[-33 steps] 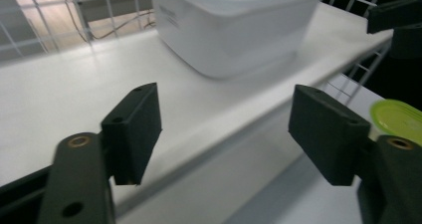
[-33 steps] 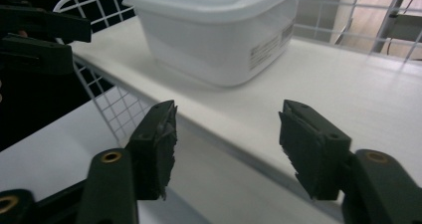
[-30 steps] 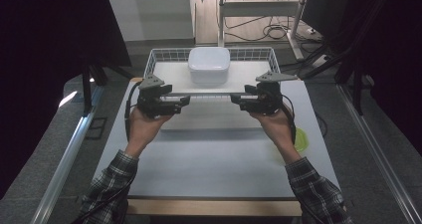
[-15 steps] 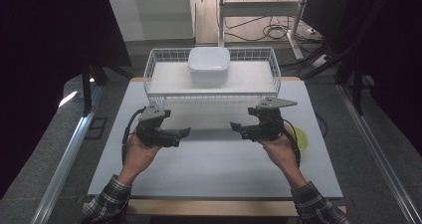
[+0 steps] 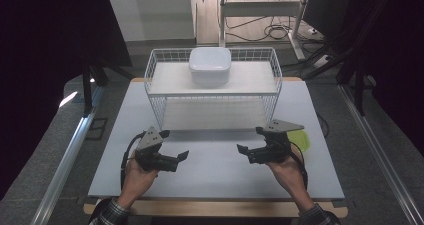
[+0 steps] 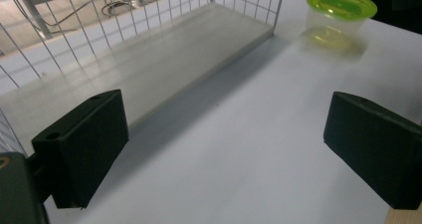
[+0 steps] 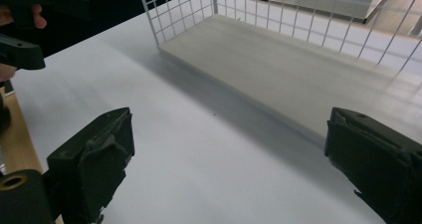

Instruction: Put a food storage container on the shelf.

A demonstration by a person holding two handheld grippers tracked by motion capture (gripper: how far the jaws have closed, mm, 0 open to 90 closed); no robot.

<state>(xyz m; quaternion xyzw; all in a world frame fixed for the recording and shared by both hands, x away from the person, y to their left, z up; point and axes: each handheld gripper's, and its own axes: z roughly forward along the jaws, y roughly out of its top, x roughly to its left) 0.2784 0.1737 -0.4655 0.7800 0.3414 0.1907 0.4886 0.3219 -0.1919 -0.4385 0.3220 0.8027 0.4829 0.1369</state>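
Observation:
A white wire rack (image 5: 276,80) stands at the back of the table, with a white lidded box (image 5: 210,65) on its upper shelf. Its lower shelf (image 6: 149,69) (image 7: 278,69) is bare. My left gripper (image 5: 175,145) (image 6: 226,149) hovers low over the table in front of the rack's left half. Its jaws are open after widening, with nothing between them. My right gripper (image 5: 250,139) (image 7: 231,159) mirrors it in front of the right half. Its jaws have just been opening too and hold nothing. The two grippers point at each other.
A clear tub with a green lid (image 5: 301,139) (image 6: 341,10) sits on the white table (image 5: 215,180) just behind my right hand. The left gripper (image 7: 25,25) shows at the top left of the right gripper view. Dark curtains and metal rails flank the table.
Both hands have drawn back from the rack's front edge toward the near side of the table and sunk lower. Both pairs of jaws stand wider than before.

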